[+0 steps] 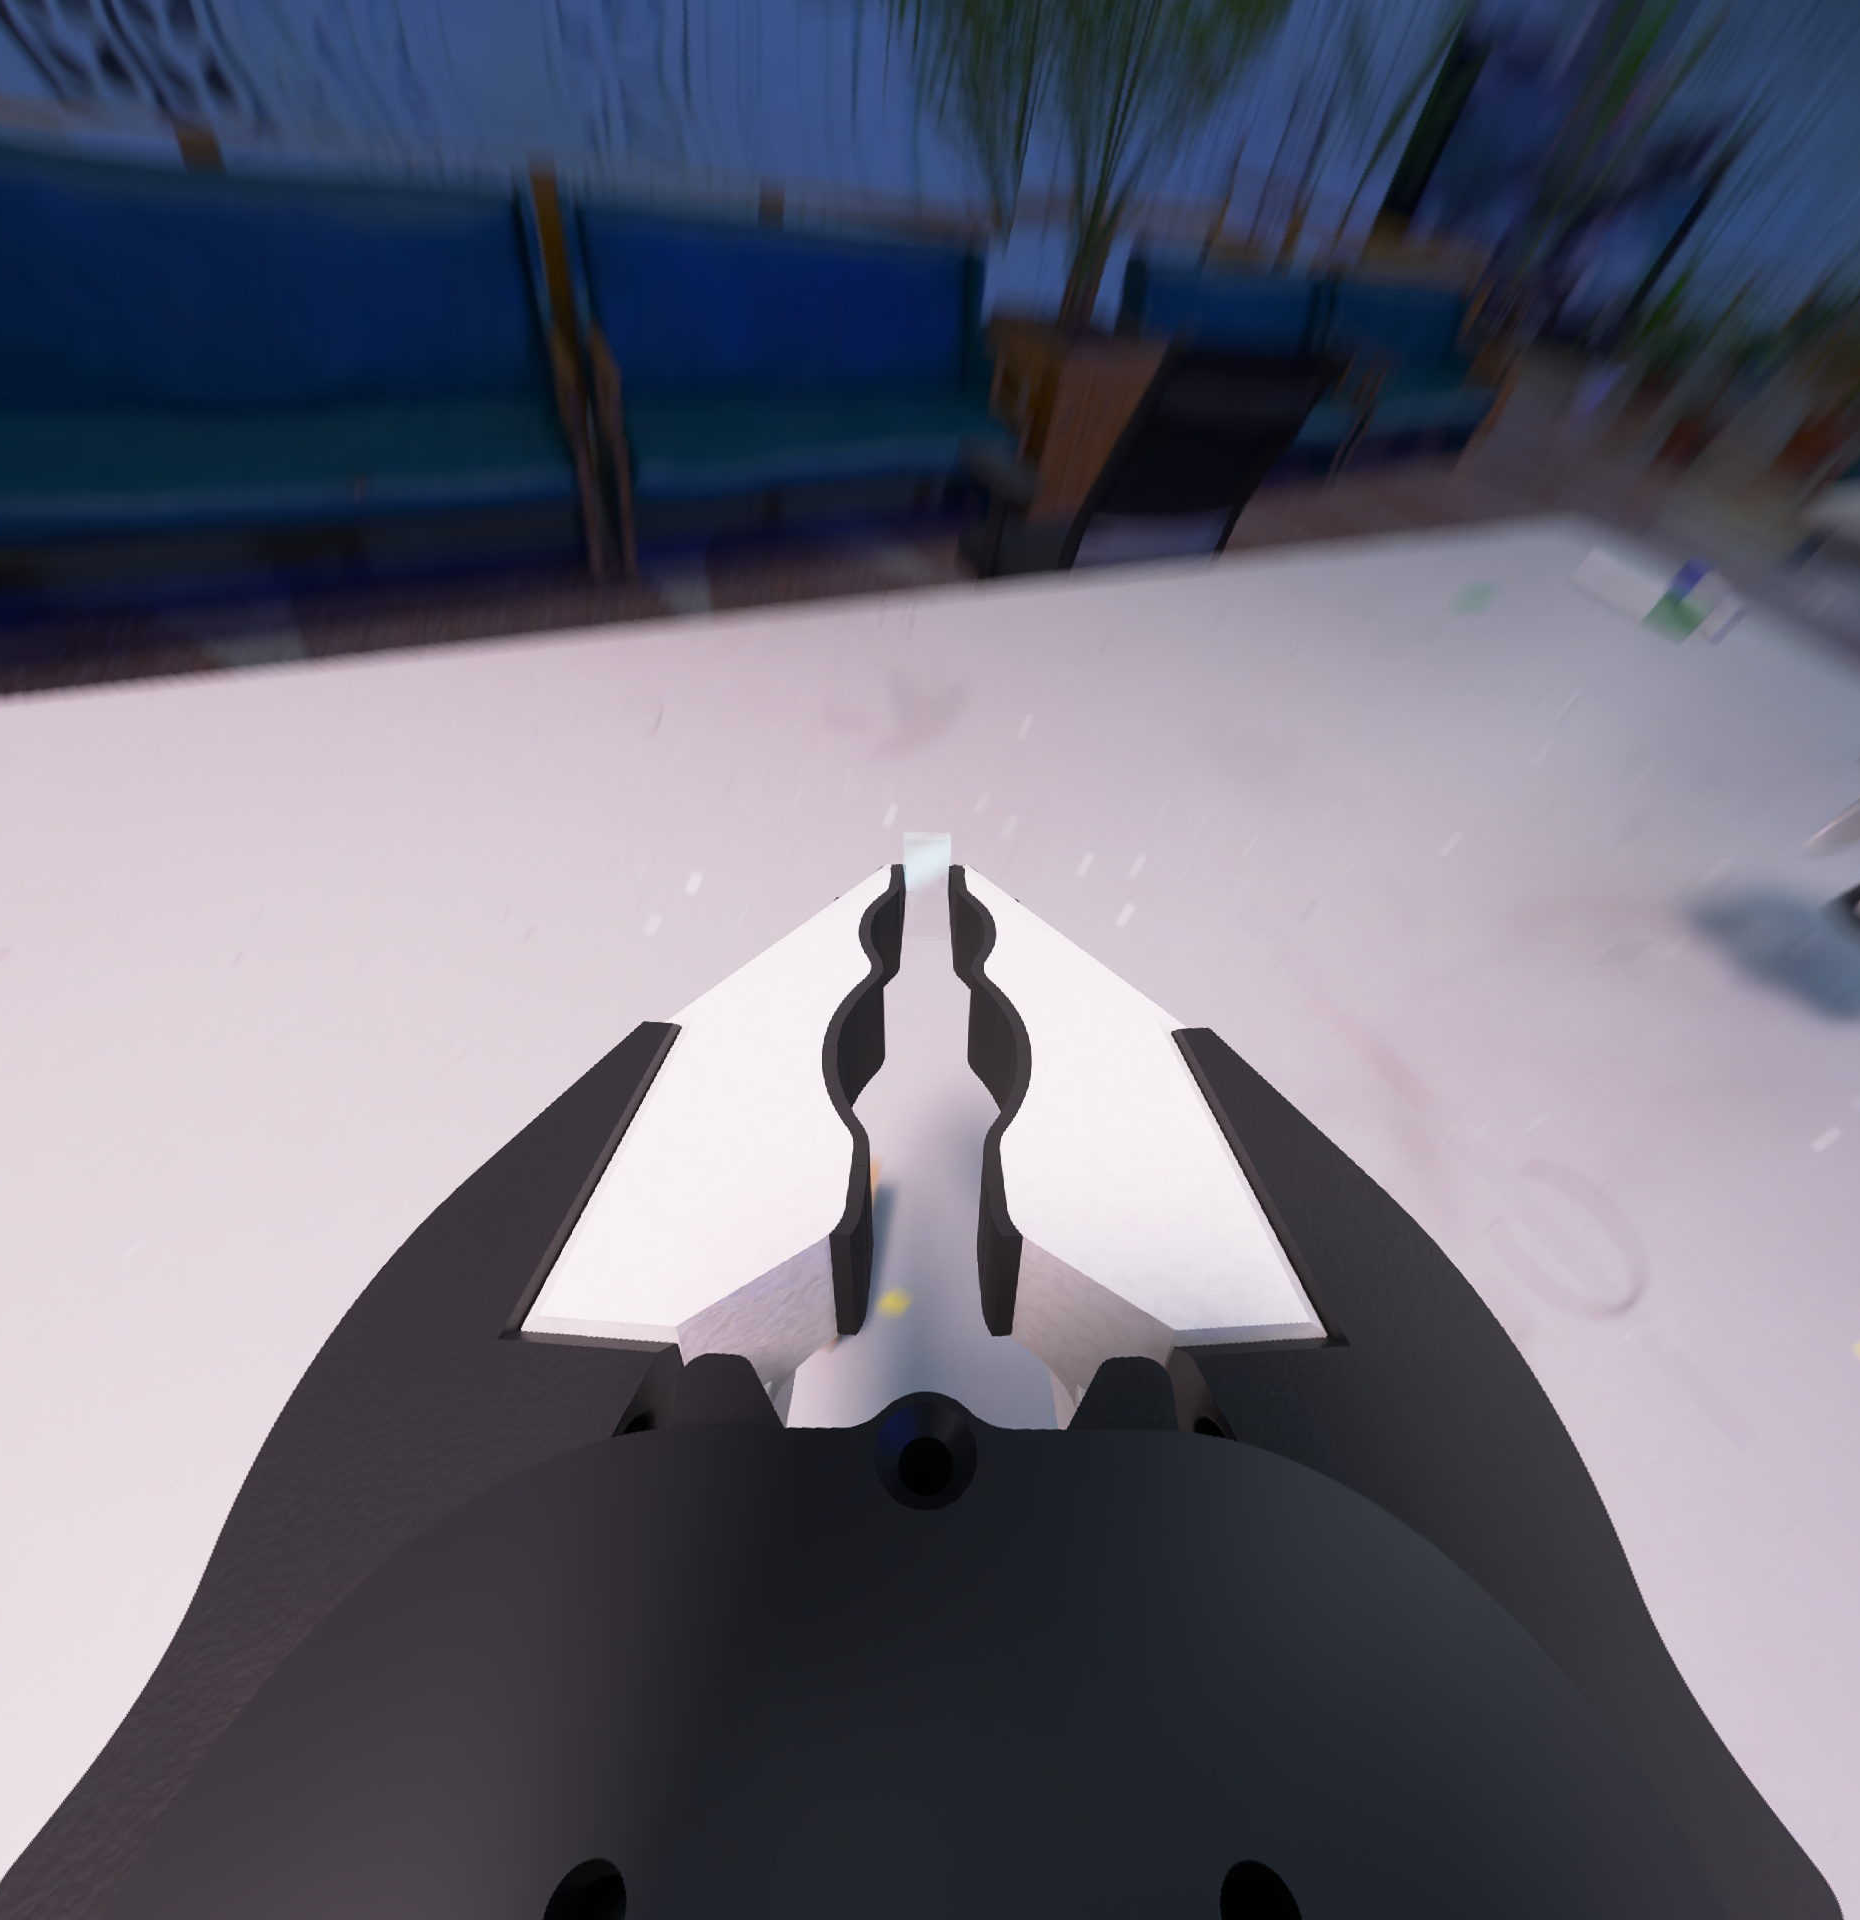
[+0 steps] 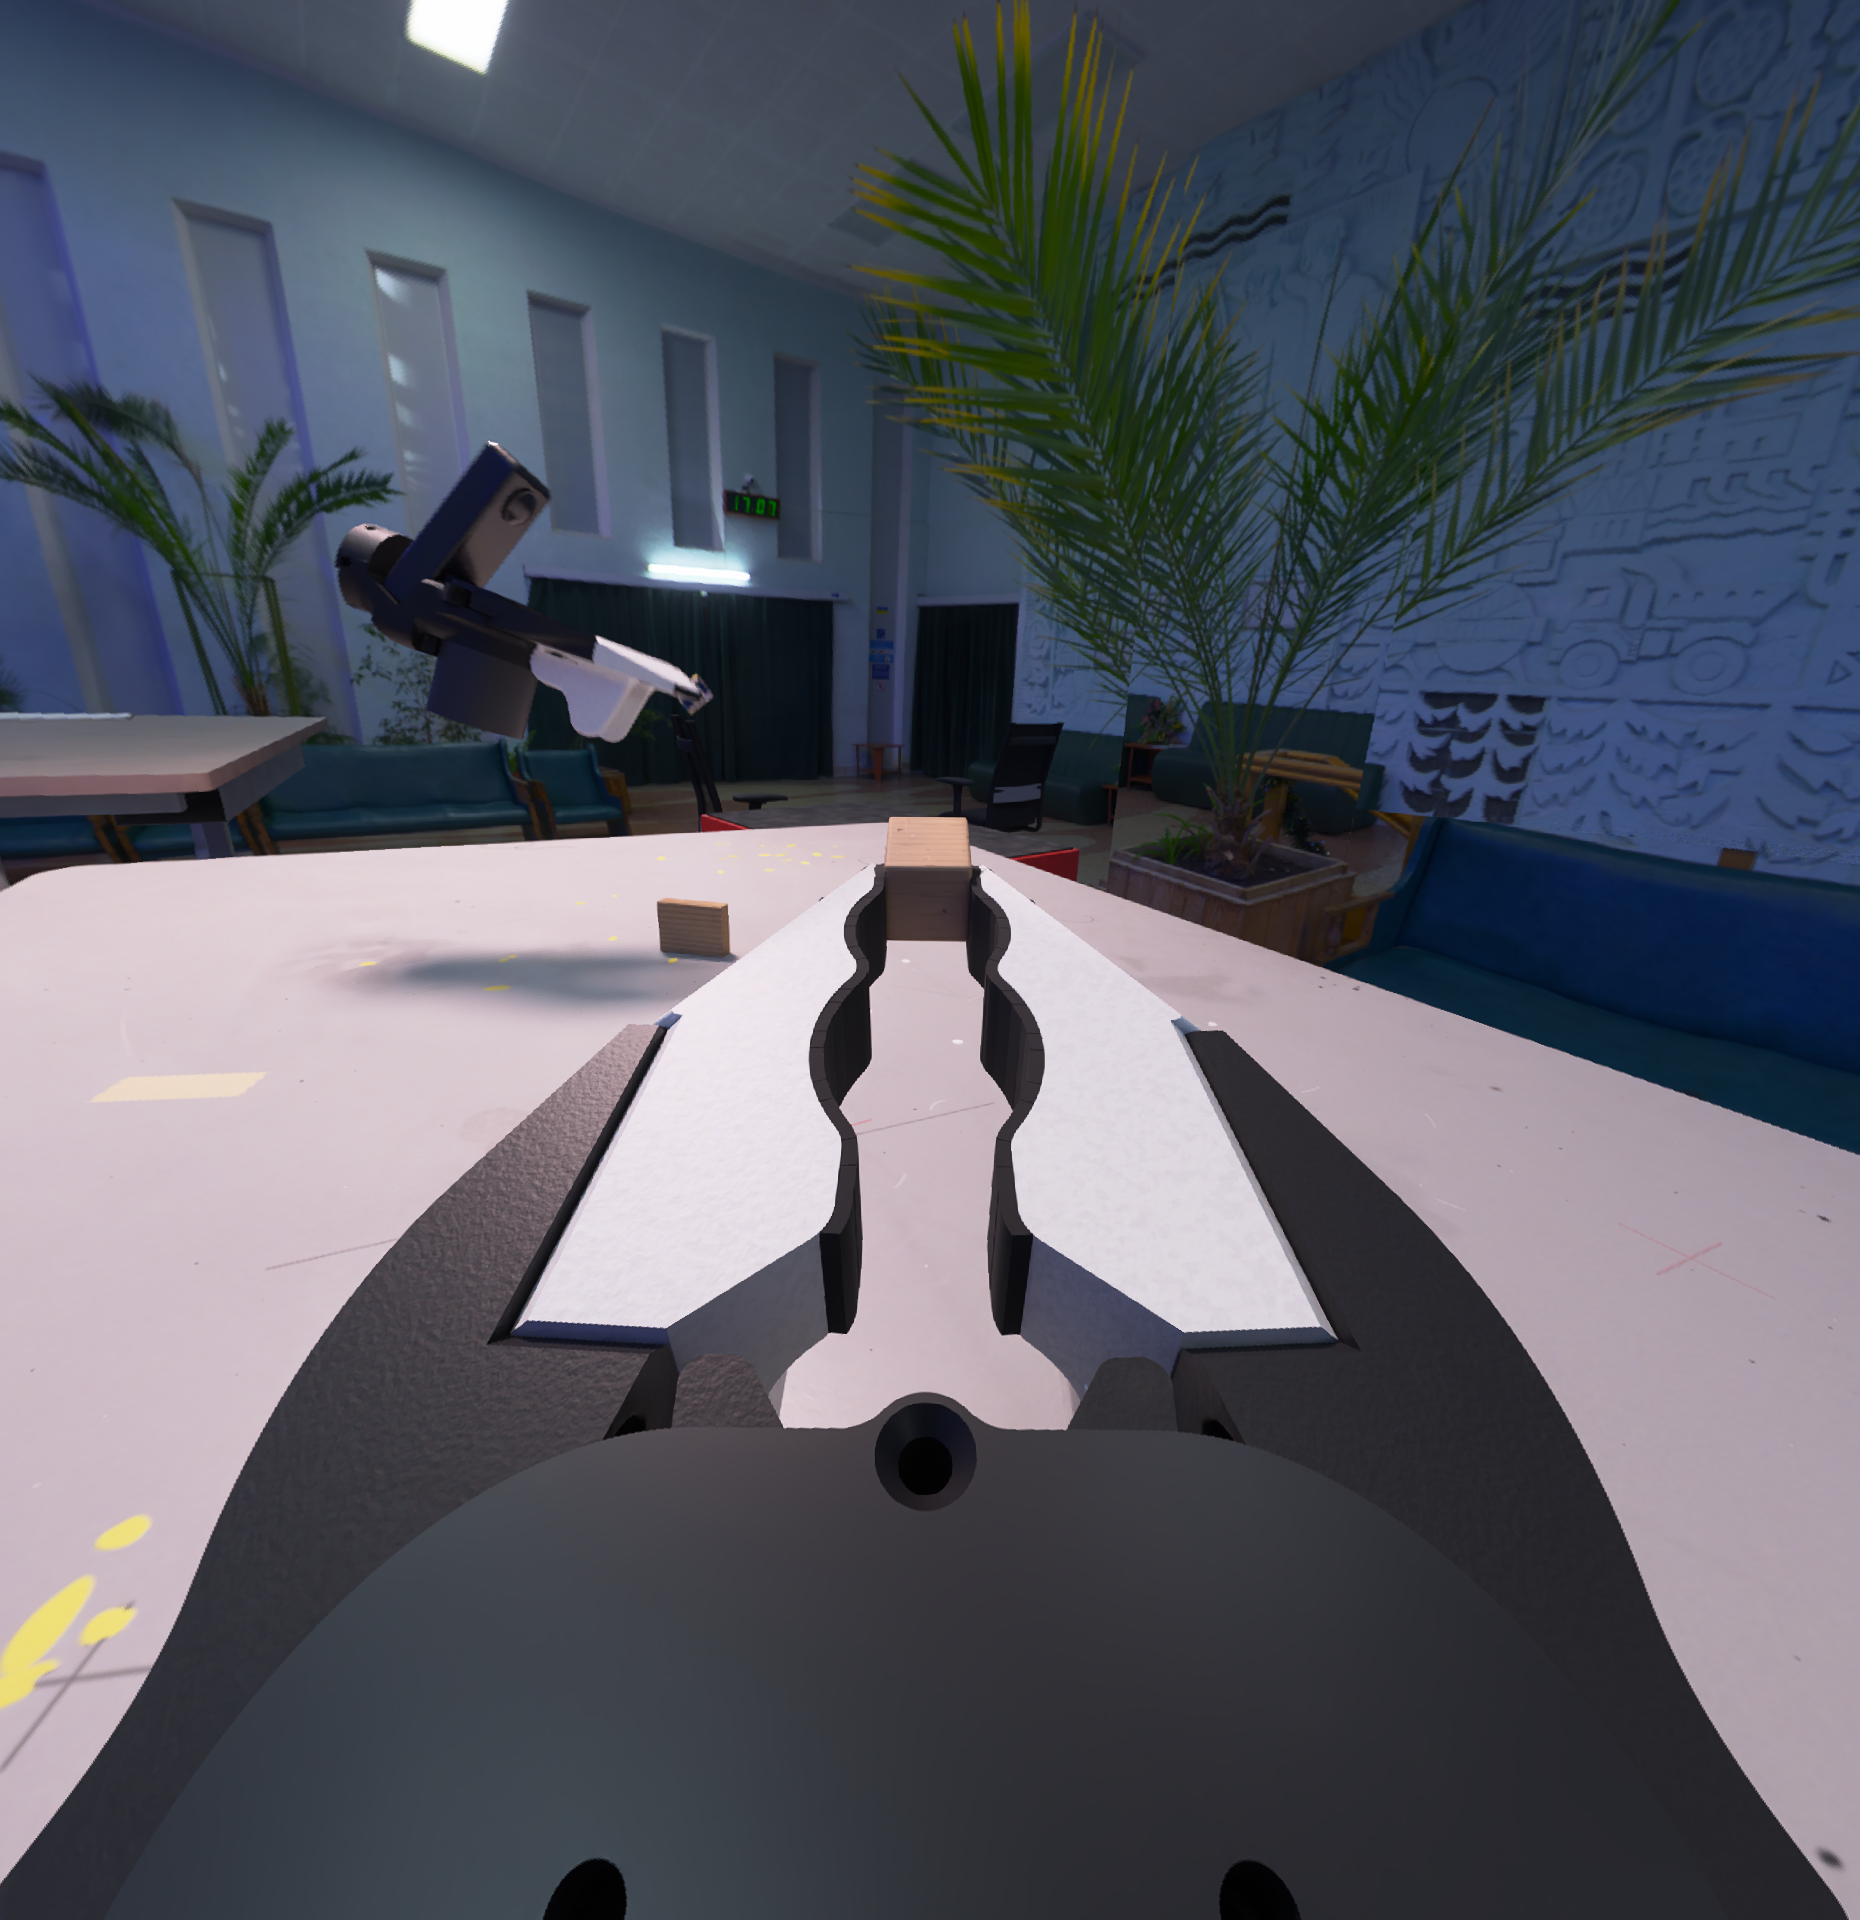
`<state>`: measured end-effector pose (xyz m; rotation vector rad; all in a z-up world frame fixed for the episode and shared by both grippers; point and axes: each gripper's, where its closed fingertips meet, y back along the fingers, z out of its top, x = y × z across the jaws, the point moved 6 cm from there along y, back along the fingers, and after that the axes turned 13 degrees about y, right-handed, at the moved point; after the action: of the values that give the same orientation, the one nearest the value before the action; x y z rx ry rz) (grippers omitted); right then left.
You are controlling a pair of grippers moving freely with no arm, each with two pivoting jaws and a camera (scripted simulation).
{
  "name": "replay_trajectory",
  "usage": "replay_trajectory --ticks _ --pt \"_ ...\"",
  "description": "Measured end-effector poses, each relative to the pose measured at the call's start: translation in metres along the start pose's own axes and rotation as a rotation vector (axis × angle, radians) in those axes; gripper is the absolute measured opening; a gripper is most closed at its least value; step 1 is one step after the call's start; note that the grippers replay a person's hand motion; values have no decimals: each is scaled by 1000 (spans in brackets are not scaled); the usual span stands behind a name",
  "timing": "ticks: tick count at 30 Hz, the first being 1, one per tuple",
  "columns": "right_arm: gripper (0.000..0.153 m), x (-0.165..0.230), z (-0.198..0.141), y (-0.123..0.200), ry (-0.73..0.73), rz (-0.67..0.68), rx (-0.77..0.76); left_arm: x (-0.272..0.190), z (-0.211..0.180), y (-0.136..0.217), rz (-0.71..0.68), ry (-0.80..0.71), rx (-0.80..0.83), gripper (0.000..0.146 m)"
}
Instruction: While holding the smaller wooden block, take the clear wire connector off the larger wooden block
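Observation:
In the right wrist view my right gripper (image 2: 927, 883) is shut on a small wooden block (image 2: 927, 878) held at its fingertips above the white table (image 2: 282, 1039). A second wooden block (image 2: 693, 927) with a ridged side stands alone on the table to the left, nothing on top of it. My left gripper (image 2: 702, 688) hangs in the air above and behind that block, tilted down. In the blurred left wrist view my left gripper (image 1: 927, 883) is shut on a small clear wire connector (image 1: 927, 860) that sticks out past the fingertips.
The table's far edge (image 1: 697, 623) runs close beyond the left gripper. Blue sofas (image 2: 1632, 935), a planter with a palm (image 2: 1232, 883) and office chairs stand past the table. Another table (image 2: 126, 758) is at the far left. Yellow marks (image 2: 53, 1631) dot the tabletop.

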<state>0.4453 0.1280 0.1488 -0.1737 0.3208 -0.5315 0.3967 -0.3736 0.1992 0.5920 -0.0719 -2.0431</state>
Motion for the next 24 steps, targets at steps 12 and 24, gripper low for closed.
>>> replay_trajectory --ticks 12,24 --pt "14 2 5 1 23 -1 -19 -97 23 20 -247 -137 -246 8" --pt "14 7 5 -3 104 -3 42 -180 -130 -30 34 -544 567 8"
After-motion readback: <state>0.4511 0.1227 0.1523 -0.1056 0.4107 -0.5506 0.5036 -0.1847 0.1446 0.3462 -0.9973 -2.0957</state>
